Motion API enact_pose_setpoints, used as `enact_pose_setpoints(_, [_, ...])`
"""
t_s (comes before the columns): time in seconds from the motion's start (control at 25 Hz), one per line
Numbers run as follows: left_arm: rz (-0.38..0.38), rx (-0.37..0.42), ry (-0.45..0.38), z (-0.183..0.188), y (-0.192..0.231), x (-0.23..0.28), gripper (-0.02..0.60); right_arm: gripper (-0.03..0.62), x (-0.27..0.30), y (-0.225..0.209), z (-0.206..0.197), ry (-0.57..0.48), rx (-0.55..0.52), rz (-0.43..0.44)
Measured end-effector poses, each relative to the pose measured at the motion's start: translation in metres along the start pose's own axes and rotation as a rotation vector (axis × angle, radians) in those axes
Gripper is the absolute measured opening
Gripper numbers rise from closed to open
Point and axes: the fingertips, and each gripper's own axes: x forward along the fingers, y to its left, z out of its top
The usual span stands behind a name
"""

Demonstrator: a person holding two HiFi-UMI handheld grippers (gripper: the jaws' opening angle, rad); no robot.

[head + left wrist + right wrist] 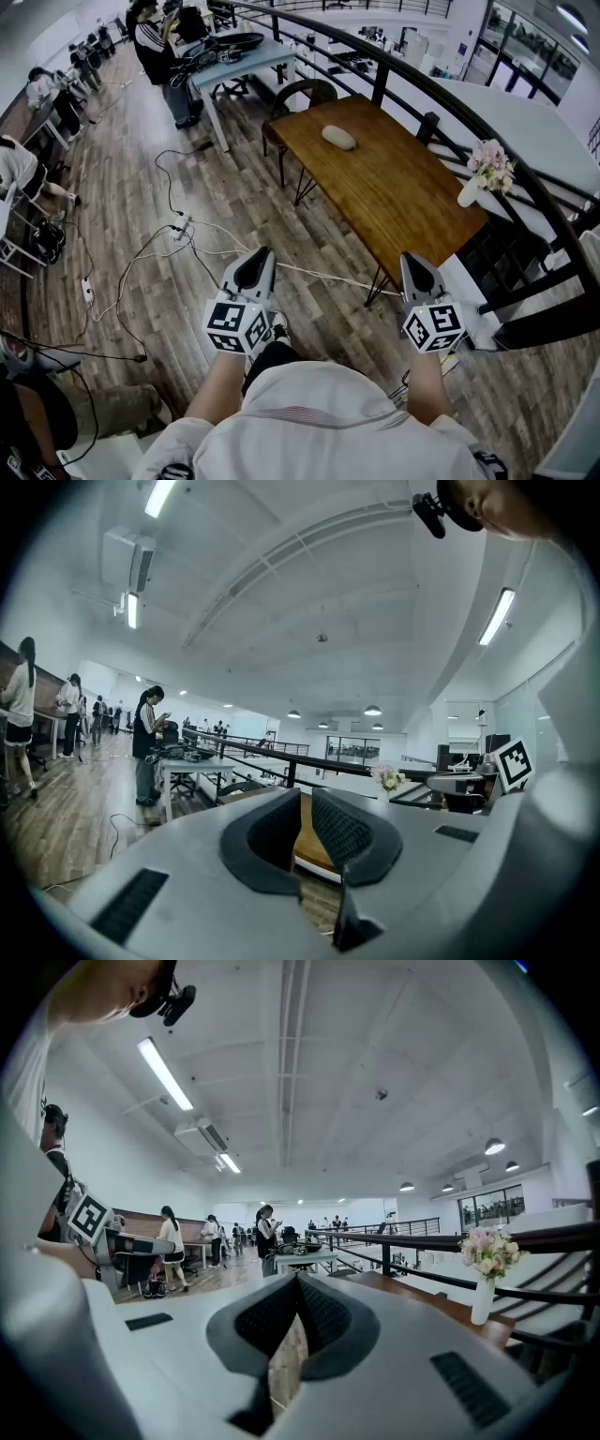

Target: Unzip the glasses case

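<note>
The pale grey, oval glasses case [338,137] lies flat near the far end of the long brown wooden table [403,202], well apart from both tools and with bare tabletop all round it, so it looks set out for an approach rather than in hand. The left hand-held gripper [255,267] and the right hand-held gripper [415,270] are carried close in front of the person's body, side by side and nearly level, above the grey wood-plank floor [122,159] and short of the table's near edge. That reads as a carrying posture, since nothing is within reach. Each has its jaws drawn together with nothing between the ribbed pads; only table and floor show through the narrow slit. A white vase of pink and white flowers [483,173] stands at the table's right edge, clear of the case. The zip is too small to make out from here, and unzipping appears not yet begun; the likely first need is to walk up to the table.
</note>
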Motion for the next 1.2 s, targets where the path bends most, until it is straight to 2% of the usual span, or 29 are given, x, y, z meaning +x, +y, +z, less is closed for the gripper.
enact_pose_setpoints(0.36, [-0.034, -0.009, 0.027, -0.009, -0.017, 0.004, 0.044, 0.051, -0.015, -0.004, -0.011, 0.020, 0.009, 0.000])
enact_pose_setpoints(0.72, [-0.029, -0.014, 0.051, -0.019, -0.012, 0.003, 0.044, 0.051, -0.013, -0.003, -0.020, 0.012, 0.042, -0.003])
enact_pose_setpoints(0.84, [-0.026, -0.017, 0.055, -0.022, -0.006, 0.004, 0.044, 0.051, -0.008, 0.000, -0.015, -0.033, 0.081, 0.029])
enact_pose_setpoints(1.0, [-0.024, -0.024, 0.067, -0.025, 0.010, 0.013, 0.044, 0.051, 0.011, 0.010, -0.011, -0.035, 0.042, 0.081])
enact_pose_setpoints(1.08, [-0.026, -0.031, 0.077, -0.027, 0.021, 0.021, 0.044, 0.051, 0.024, 0.015, -0.010, -0.046, 0.071, 0.128])
enact_pose_setpoints(1.2, [-0.033, -0.043, 0.090, -0.031, 0.042, 0.037, 0.044, 0.051, 0.050, 0.019, -0.012, -0.035, 0.093, 0.147])
